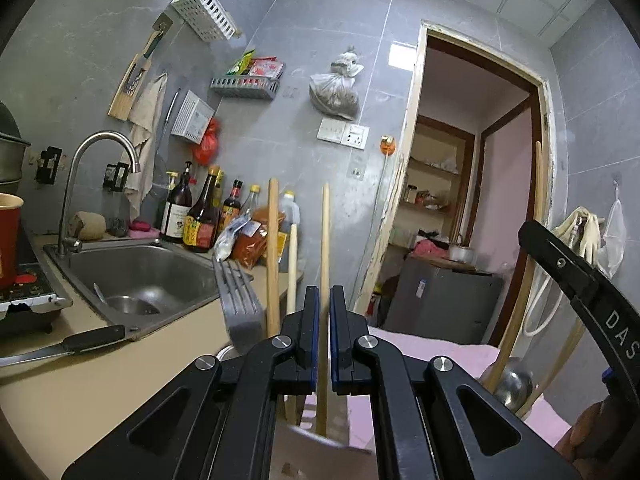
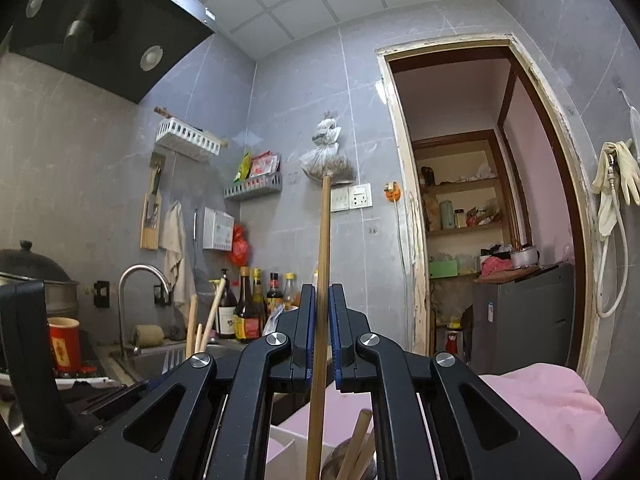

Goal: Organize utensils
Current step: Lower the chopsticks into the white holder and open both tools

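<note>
Two grippers, left gripper (image 1: pixel 324 300) and right gripper (image 2: pixel 322 300), each clamp one upright chopstick (image 1: pixel 325 240) (second chopstick (image 2: pixel 325 248)) above the holder (image 2: pixel 288 446); next, lower and release.

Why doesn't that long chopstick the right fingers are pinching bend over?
The chopstick looks like wood or bamboo and stands straight, so it is probably stiff. It is thin, so likely light. It is pinched low down with a long stretch above the right gripper, so it might swivel if bumped.

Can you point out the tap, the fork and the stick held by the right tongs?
tap (image 1: pixel 96 138), left wrist view, top of its curved neck
fork (image 1: pixel 236 292), left wrist view, its prongs
stick (image 2: pixel 325 240), right wrist view, its shaft above the right tongs (image 2: pixel 321 312)
</note>
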Demonstrator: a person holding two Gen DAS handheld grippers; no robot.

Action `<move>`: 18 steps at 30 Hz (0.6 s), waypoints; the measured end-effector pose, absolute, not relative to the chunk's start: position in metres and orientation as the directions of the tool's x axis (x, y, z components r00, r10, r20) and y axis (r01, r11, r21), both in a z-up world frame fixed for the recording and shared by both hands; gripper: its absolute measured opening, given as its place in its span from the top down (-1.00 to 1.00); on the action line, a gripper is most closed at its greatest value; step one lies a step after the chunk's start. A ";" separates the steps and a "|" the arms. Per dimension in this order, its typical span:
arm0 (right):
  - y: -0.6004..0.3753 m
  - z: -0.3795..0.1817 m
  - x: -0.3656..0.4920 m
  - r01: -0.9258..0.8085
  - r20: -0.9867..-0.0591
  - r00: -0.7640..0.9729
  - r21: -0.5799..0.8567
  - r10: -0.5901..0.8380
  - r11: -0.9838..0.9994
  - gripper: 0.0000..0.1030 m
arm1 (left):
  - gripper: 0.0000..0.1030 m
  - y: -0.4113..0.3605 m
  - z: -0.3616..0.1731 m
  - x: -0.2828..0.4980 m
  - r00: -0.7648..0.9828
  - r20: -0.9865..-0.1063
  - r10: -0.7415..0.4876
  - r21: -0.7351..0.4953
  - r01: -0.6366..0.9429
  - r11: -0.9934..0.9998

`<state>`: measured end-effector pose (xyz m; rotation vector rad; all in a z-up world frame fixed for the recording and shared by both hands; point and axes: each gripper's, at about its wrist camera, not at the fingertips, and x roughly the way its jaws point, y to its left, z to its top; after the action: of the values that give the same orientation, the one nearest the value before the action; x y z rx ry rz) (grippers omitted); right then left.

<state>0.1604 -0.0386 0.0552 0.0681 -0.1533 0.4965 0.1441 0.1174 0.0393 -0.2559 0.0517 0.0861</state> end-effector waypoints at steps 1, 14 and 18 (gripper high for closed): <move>-0.038 0.054 0.161 -0.480 0.158 0.868 0.026 0.470 0.877 0.89 | 0.95 0.117 0.038 0.144 0.995 -0.069 0.076 -0.247 -0.091 0.965; -0.038 0.053 0.159 -0.481 0.141 0.869 0.019 0.474 0.877 0.88 | 0.94 0.119 0.040 0.136 0.994 -0.109 0.027 -0.277 -0.056 0.959; -0.042 0.058 0.159 -0.480 0.139 0.871 0.031 0.472 0.877 0.84 | 0.94 0.121 0.050 0.133 0.991 -0.132 -0.004 -0.294 -0.035 0.955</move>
<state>0.1591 -0.0424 0.0575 0.0648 -0.1286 0.4976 0.1325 0.1214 0.0505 -0.3004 0.1316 0.0157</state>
